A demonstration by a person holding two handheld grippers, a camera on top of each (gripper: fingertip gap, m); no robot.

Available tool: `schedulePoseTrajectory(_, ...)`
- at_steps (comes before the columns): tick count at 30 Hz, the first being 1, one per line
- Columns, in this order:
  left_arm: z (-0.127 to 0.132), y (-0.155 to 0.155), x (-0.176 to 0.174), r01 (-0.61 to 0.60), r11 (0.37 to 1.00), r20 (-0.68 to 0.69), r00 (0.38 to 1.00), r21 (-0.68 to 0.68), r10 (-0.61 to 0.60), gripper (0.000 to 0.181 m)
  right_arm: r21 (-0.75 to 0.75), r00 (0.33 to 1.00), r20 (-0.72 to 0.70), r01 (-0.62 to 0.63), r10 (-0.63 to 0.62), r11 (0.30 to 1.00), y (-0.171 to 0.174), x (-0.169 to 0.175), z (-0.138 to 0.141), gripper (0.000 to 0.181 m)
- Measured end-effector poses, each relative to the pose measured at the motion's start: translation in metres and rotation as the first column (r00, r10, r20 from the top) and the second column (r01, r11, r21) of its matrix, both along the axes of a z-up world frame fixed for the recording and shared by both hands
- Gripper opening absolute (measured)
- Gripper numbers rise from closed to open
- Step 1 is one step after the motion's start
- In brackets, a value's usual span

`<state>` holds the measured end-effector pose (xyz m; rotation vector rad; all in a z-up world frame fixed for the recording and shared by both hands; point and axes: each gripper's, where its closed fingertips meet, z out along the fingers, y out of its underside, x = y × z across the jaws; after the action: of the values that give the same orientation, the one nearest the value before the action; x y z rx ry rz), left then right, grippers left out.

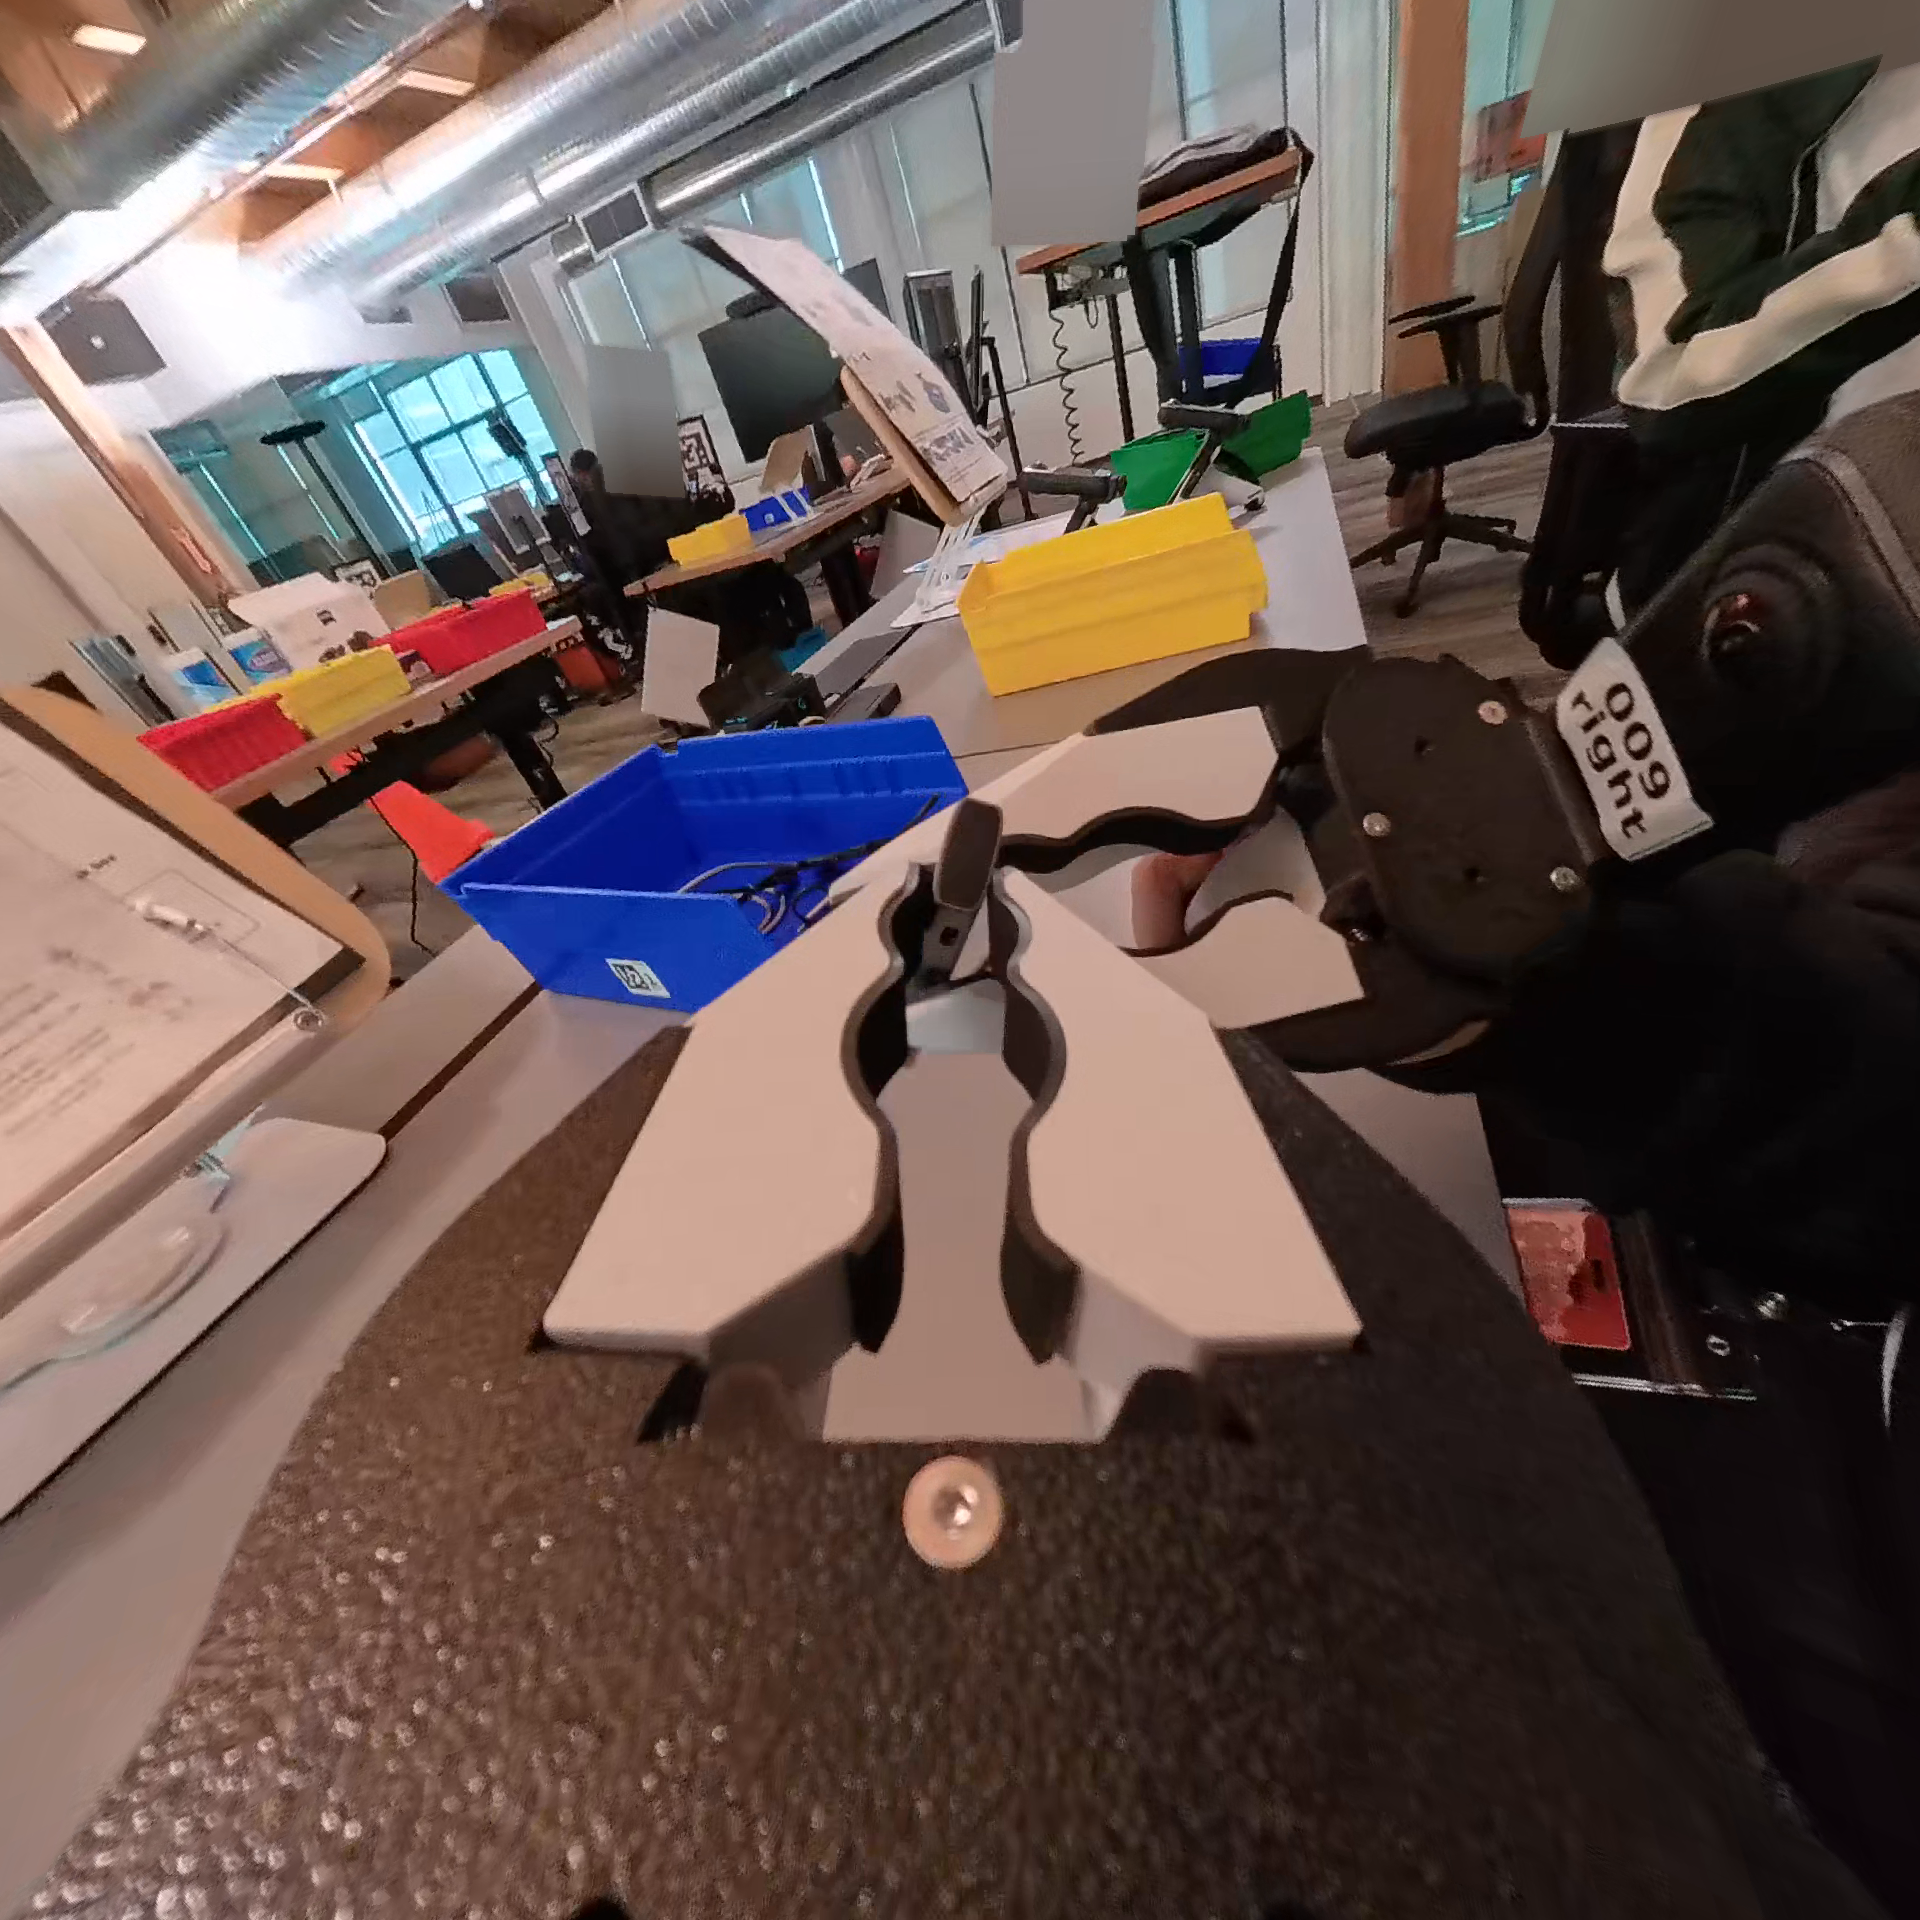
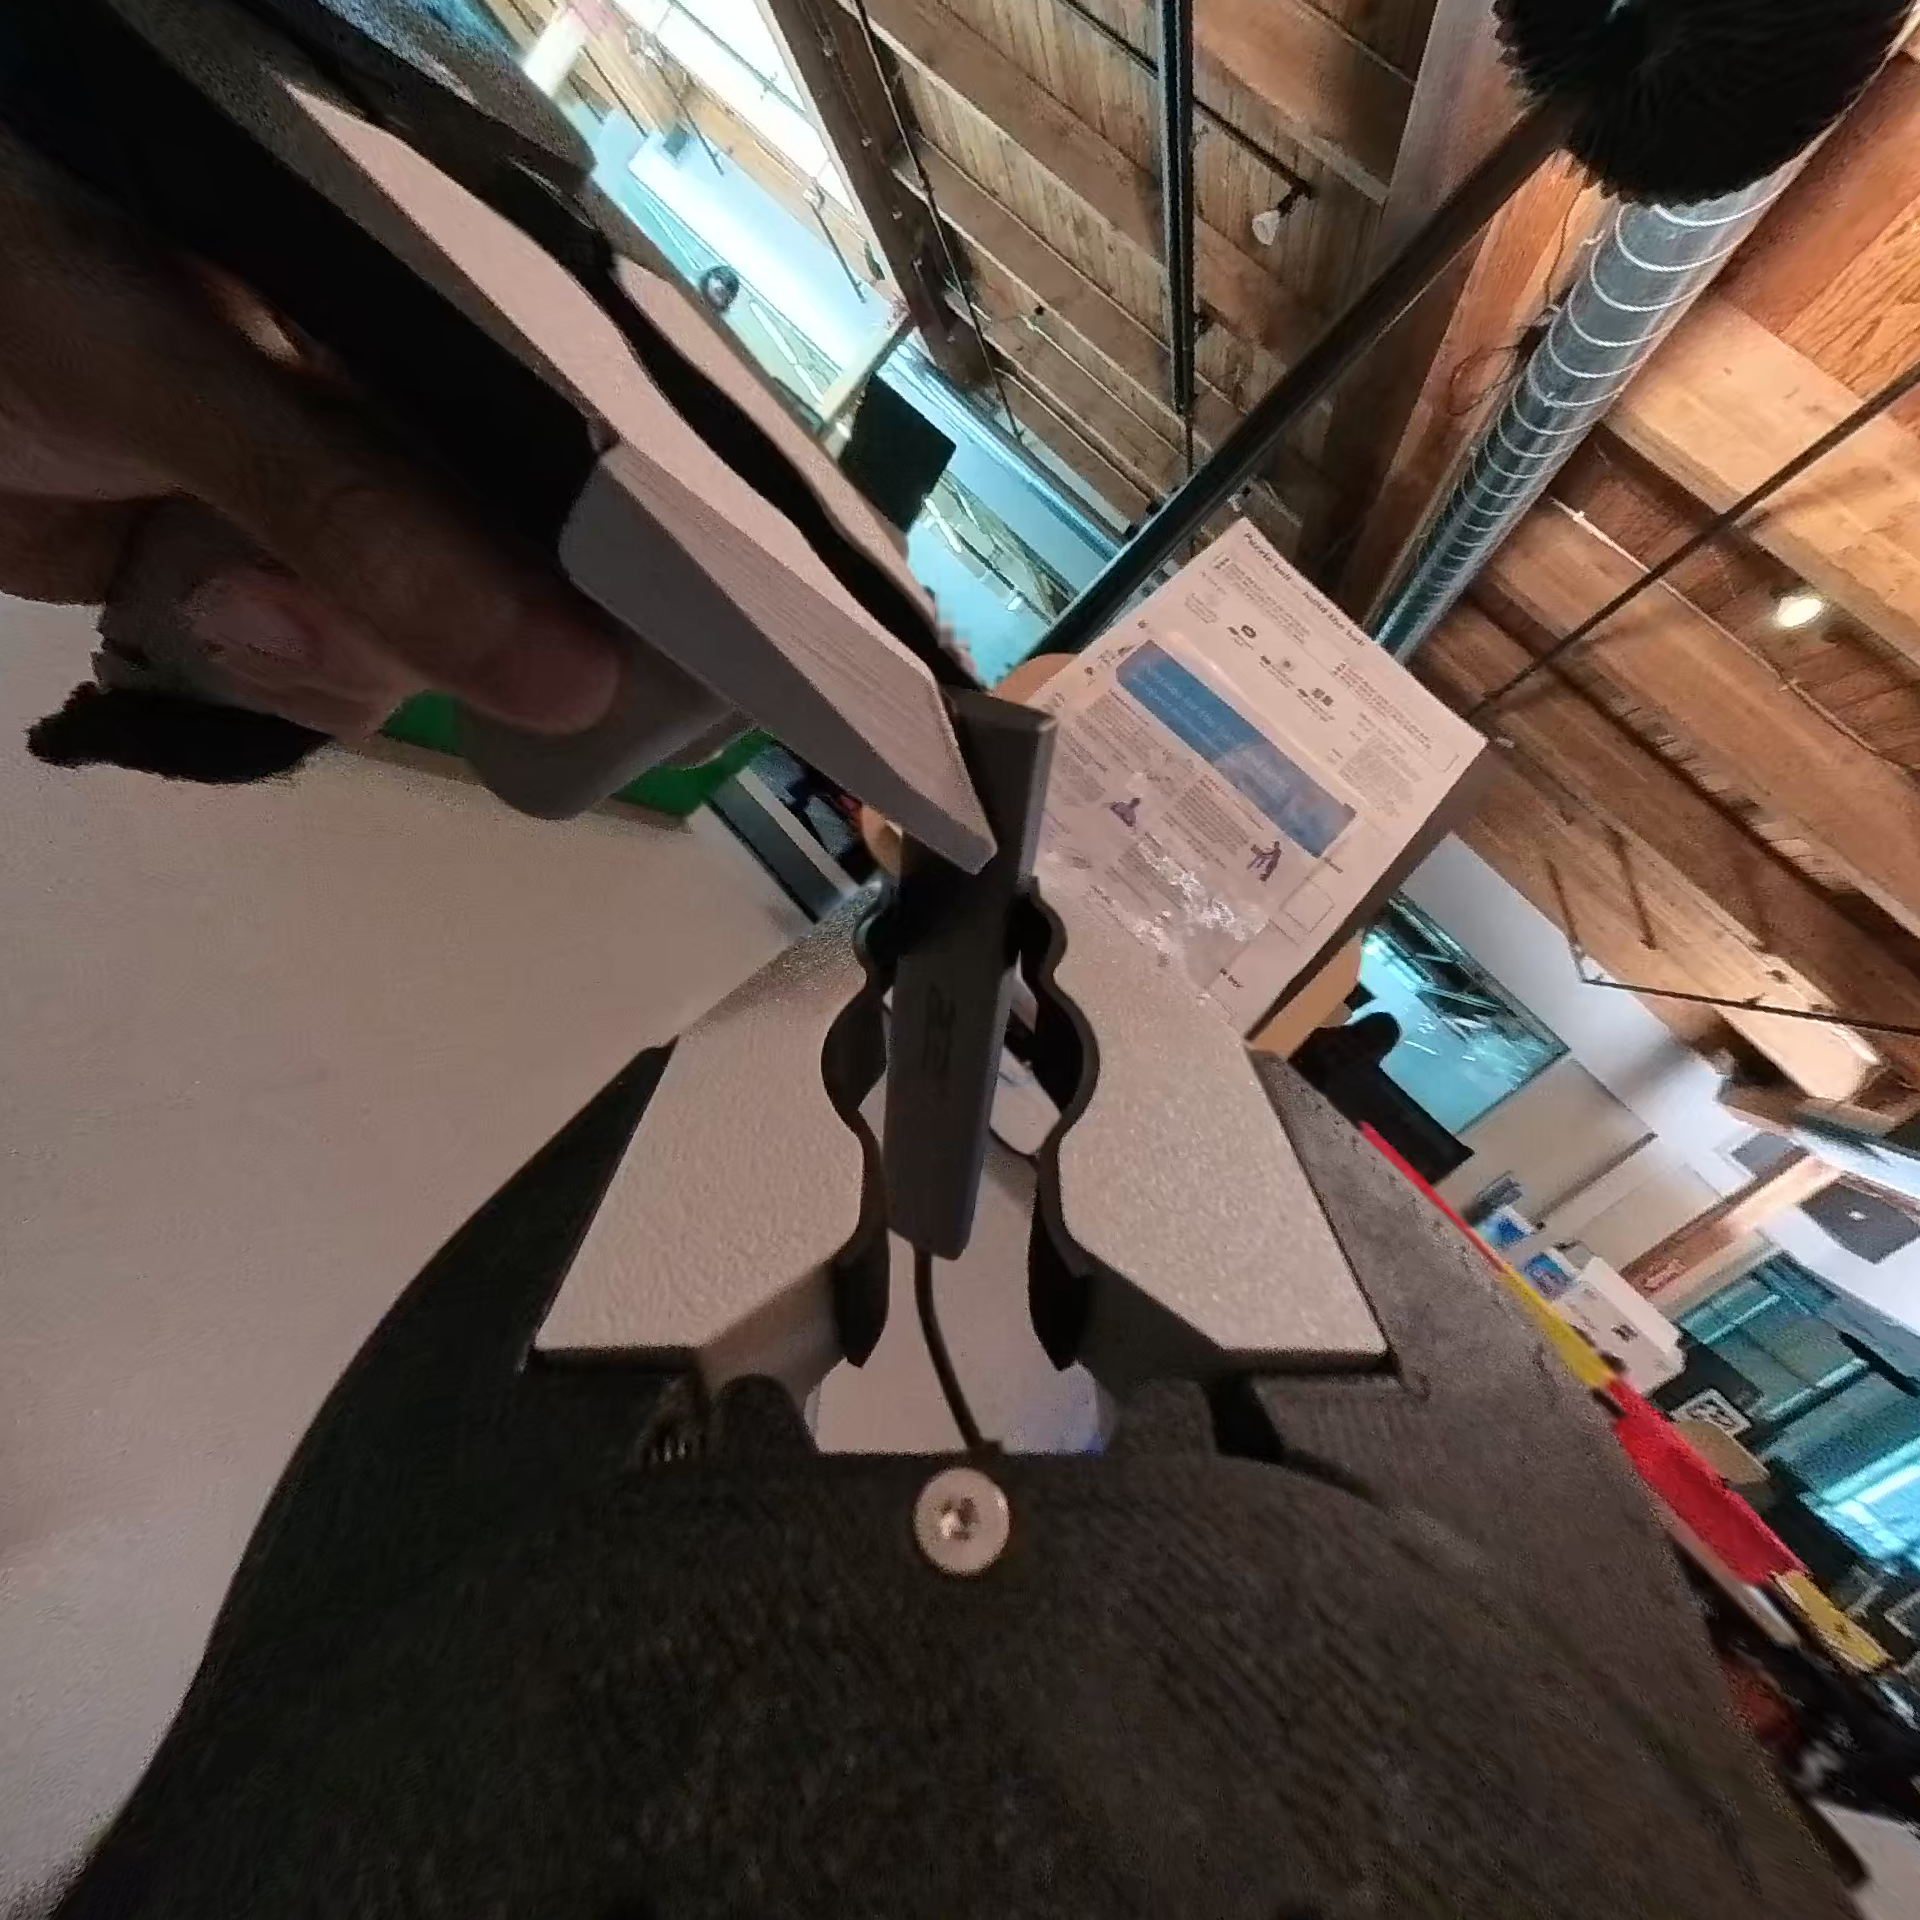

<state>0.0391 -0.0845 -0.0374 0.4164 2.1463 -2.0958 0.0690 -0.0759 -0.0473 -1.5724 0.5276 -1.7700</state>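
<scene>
A slim dark grey bar-shaped piece (image 1: 966,852) is held upright between both grippers above the grey table (image 1: 582,1049). My left gripper (image 1: 954,894) is shut on it. In the right wrist view the same bar (image 2: 940,1091) stands between the fingers of my right gripper (image 2: 956,935), which is shut on it. A thin black cable (image 2: 940,1351) hangs from its lower end. The left gripper (image 2: 971,800) comes in from the upper left and pinches the bar's top, held by a bare hand (image 2: 312,623). The right gripper (image 1: 1039,847) comes in from the right.
A blue bin (image 1: 623,894) holding black cables sits just behind the grippers. A yellow bin (image 1: 1112,603) stands farther back. A stand with a printed sheet (image 1: 135,987) is at the left. An orange cone (image 1: 426,831) is on the floor. A person in a green and white jacket (image 1: 1766,208) stands at the right.
</scene>
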Motion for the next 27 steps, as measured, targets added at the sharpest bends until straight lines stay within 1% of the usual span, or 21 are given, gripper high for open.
schedulePoseTrajectory(1, -0.002, 0.0, 0.003, -0.01, 1.0, -0.024, 1.0, 0.01, 0.01, 0.008, 0.029, 0.999, -0.016, -0.036, 0.037, 0.999, 0.002, 0.002, -0.003, 0.023)
schedulePoseTrajectory(2, -0.002, 0.0, 0.009, -0.036, 0.999, -0.083, 0.996, 0.014, 0.037, 0.008, 0.063, 0.998, -0.004, -0.066, 0.066, 0.996, 0.002, 0.002, -0.004, 0.023)
schedulePoseTrajectory(3, 0.001, 0.0, 0.016, -0.056, 0.998, -0.188, 0.981, -0.001, 0.055, 0.007, 0.104, 0.995, 0.032, -0.099, 0.096, 0.99, 0.002, 0.0, -0.002, 0.023)
schedulePoseTrajectory(4, 0.006, 0.001, 0.027, -0.09, 0.996, -0.349, 0.934, -0.023, 0.076, 0.007, 0.141, 0.993, 0.064, -0.11, 0.102, 0.984, -0.001, 0.0, 0.0, 0.027)
schedulePoseTrajectory(5, 0.01, 0.005, 0.044, -0.143, 0.989, -0.521, 0.847, -0.043, 0.1, 0.007, 0.168, 0.992, 0.084, -0.106, 0.092, 0.98, -0.006, 0.0, -0.001, 0.036)
schedulePoseTrajectory(6, 0.014, 0.01, 0.062, -0.183, 0.981, -0.674, 0.733, -0.064, 0.093, 0.007, 0.179, 0.993, 0.089, -0.093, 0.078, 0.98, -0.012, 0.002, -0.003, 0.046)
schedulePoseTrajectory(7, 0.017, 0.015, 0.077, -0.201, 0.975, -0.79, 0.611, -0.092, 0.051, 0.007, 0.174, 0.994, 0.078, -0.088, 0.075, 0.981, -0.015, 0.004, -0.007, 0.049)
schedulePoseTrajectory(8, 0.017, 0.019, 0.092, -0.21, 0.971, -0.873, 0.488, -0.115, 0.003, 0.007, 0.165, 0.995, 0.082, -0.077, 0.064, 0.983, -0.018, 0.006, -0.01, 0.054)
schedulePoseTrajectory(9, 0.016, 0.023, 0.105, -0.221, 0.966, -0.926, 0.374, -0.134, -0.043, 0.007, 0.156, 0.994, 0.087, -0.072, 0.059, 0.985, -0.021, 0.006, -0.012, 0.055)
schedulePoseTrajectory(10, 0.016, 0.025, 0.113, -0.222, 0.962, -0.953, 0.288, -0.161, -0.093, 0.007, 0.15, 0.993, 0.085, -0.089, 0.077, 0.985, -0.021, 0.007, -0.015, 0.055)
schedulePoseTrajectory(11, 0.014, 0.025, 0.116, -0.205, 0.964, -0.968, 0.221, -0.169, -0.122, 0.007, 0.155, 0.992, 0.091, -0.103, 0.09, 0.983, -0.022, 0.008, -0.016, 0.055)
schedulePoseTrajectory(12, 0.009, 0.022, 0.116, -0.188, 0.969, -0.975, 0.181, -0.16, -0.125, 0.007, 0.172, 0.99, 0.109, -0.108, 0.09, 0.979, -0.023, 0.009, -0.016, 0.055)
schedulePoseTrajectory(14, -0.004, 0.016, 0.115, -0.173, 0.978, -0.983, 0.162, -0.116, -0.088, 0.007, 0.205, 0.981, 0.164, -0.134, 0.101, 0.969, -0.026, 0.005, -0.009, 0.055)
schedulePoseTrajectory(15, -0.009, 0.014, 0.115, -0.168, 0.98, -0.985, 0.151, -0.109, -0.084, 0.007, 0.215, 0.975, 0.193, -0.15, 0.108, 0.965, -0.026, 0.001, -0.004, 0.052)
schedulePoseTrajectory(17, -0.014, 0.012, 0.113, -0.15, 0.981, -0.989, 0.09, -0.127, -0.115, 0.007, 0.236, 0.98, 0.15, -0.162, 0.128, 0.958, -0.029, 0.006, -0.009, 0.05)
schedulePoseTrajectory(20, -0.026, 0.01, 0.114, -0.156, 0.983, -0.994, 0.064, -0.101, -0.092, 0.007, 0.251, 0.984, 0.102, -0.169, 0.147, 0.953, -0.034, 0.012, -0.02, 0.051)
schedulePoseTrajectory(22, -0.033, 0.009, 0.116, -0.163, 0.984, -0.996, 0.06, -0.073, -0.064, 0.007, 0.169, 0.981, 0.115, -0.173, 0.154, 0.97, -0.029, 0.011, -0.02, 0.051)
schedulePoseTrajectory(23, -0.038, 0.009, 0.119, -0.174, 0.984, -0.997, 0.077, -0.041, -0.028, 0.007, 0.1, 0.979, 0.109, -0.184, 0.173, 0.978, -0.022, 0.01, -0.022, 0.048)
schedulePoseTrajectory(24, -0.044, 0.009, 0.122, -0.19, 0.982, -0.995, 0.103, -0.01, 0.01, 0.007, 0.07, 0.982, 0.096, -0.169, 0.162, 0.983, -0.021, 0.011, -0.024, 0.048)
schedulePoseTrajectory(25, -0.047, 0.01, 0.125, -0.202, 0.979, -0.993, 0.115, 0.008, 0.032, 0.007, 0.065, 0.982, 0.092, -0.173, 0.167, 0.983, -0.019, 0.012, -0.024, 0.048)
schedulePoseTrajectory(27, -0.044, 0.01, 0.124, -0.188, 0.982, -0.995, 0.097, -0.011, 0.008, 0.007, 0.132, 0.981, 0.078, -0.189, 0.179, 0.973, -0.023, 0.016, -0.028, 0.048)
